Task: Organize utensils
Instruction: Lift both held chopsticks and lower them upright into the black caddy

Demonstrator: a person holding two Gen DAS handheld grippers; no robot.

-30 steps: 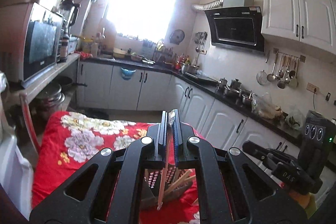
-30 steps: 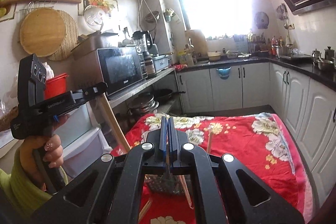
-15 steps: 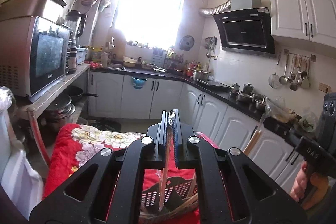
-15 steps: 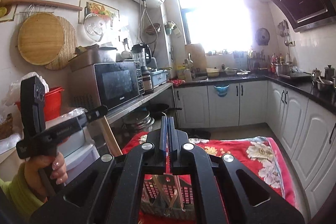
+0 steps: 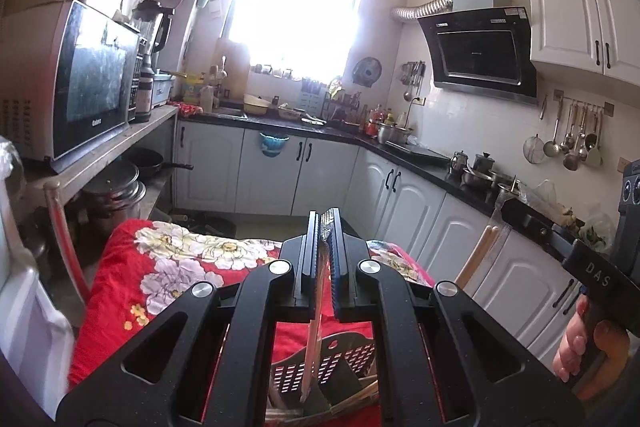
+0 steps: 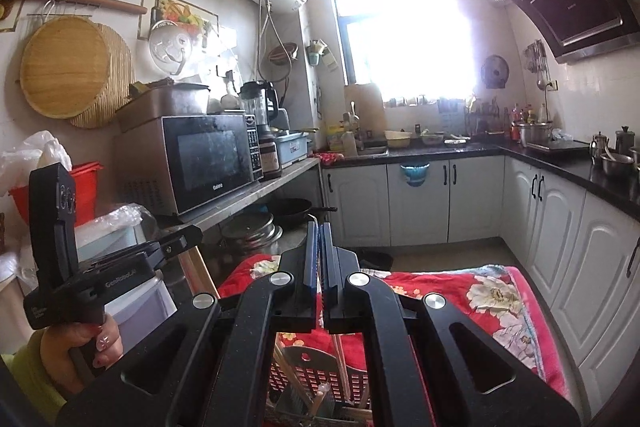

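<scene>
Left tongs [image 5: 325, 227] are clamped right down on a chopstick [image 5: 311, 351], pinched near its top end; the rest hangs below the jaws with its tip inside the basket [image 5: 352, 359]. You've got a light, stiff, smooth stick there, so I'd expect it to pivot or slide in the pads if you swing it. A hold near the top is fine for dropping it in upright, nearer the middle if you need to steer the tip. Basket is a dark slotted plastic one on the red floral cloth [image 5: 132, 279], directly under both tools, with more sticks already lying in it. Right tongs [image 6: 319, 231] are also fully closed, gripping wooden chopsticks [image 6: 340, 351] by the upper end. Left cam suggests a pair, which could scissor apart, and their lower ends reach into the basket too
</scene>
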